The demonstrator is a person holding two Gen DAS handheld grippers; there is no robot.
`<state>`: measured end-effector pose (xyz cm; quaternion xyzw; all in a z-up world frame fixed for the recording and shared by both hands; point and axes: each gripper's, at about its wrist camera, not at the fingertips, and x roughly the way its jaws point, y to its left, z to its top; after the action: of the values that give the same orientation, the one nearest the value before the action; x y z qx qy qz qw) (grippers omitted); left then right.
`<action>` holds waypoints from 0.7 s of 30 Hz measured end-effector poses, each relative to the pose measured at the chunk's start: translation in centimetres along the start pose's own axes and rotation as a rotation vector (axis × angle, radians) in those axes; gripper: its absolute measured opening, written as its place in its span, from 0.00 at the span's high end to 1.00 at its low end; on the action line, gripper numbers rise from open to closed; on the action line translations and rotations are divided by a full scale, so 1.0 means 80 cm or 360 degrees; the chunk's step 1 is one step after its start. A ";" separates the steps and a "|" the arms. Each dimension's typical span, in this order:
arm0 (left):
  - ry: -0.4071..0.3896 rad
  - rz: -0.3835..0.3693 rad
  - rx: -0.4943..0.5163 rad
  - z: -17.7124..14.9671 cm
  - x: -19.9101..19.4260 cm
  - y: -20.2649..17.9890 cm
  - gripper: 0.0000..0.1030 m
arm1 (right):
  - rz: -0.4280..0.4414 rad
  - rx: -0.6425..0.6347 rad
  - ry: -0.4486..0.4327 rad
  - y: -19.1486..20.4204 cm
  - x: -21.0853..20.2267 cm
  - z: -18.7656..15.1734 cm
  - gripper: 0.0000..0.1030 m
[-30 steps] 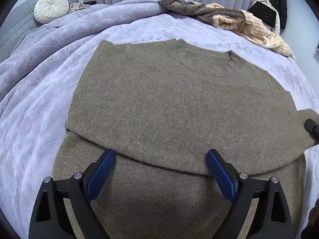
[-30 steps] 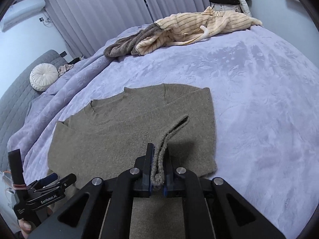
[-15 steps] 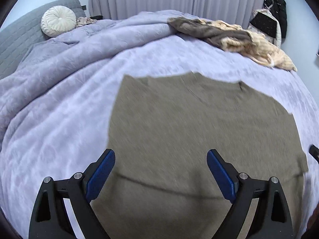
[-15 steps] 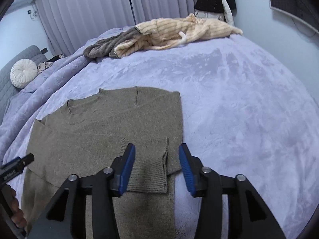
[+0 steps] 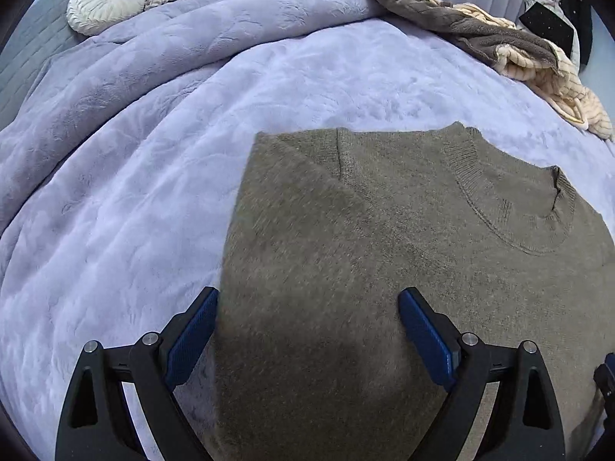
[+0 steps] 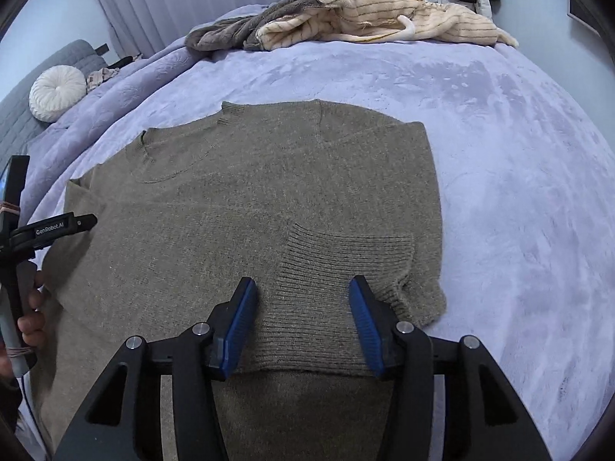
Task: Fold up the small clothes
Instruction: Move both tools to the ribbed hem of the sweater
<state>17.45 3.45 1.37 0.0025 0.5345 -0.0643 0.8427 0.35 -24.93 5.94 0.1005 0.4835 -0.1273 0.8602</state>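
Sweater: one olive-brown knit sweater (image 6: 238, 207) lies flat on the lavender bedspread (image 6: 519, 192), collar toward the curtains, one ribbed sleeve cuff (image 6: 338, 269) folded across its front.
Right gripper: the right gripper (image 6: 303, 319) hovers over that cuff, its jaws just opened to roughly half width, two blue pads clear of the knit, nothing held.
Left gripper: the left gripper (image 5: 307, 340) stands wide open above the sweater's left edge, empty.
Other clothes: one heap, a grey garment (image 6: 230, 32) and a cream striped one (image 6: 384, 19).
Pillows: one round white pillow (image 5: 105, 2).
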 end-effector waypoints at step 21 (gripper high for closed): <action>-0.0077 -0.0043 0.0454 -0.286 -0.154 -0.002 0.01 | 0.0053 -0.0666 0.0101 0.041 -0.096 -0.185 0.29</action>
<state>-8.39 6.25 2.69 0.1133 0.4994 -0.1511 0.8455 -14.41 -16.49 5.13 -0.0684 0.5244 -0.0065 0.8487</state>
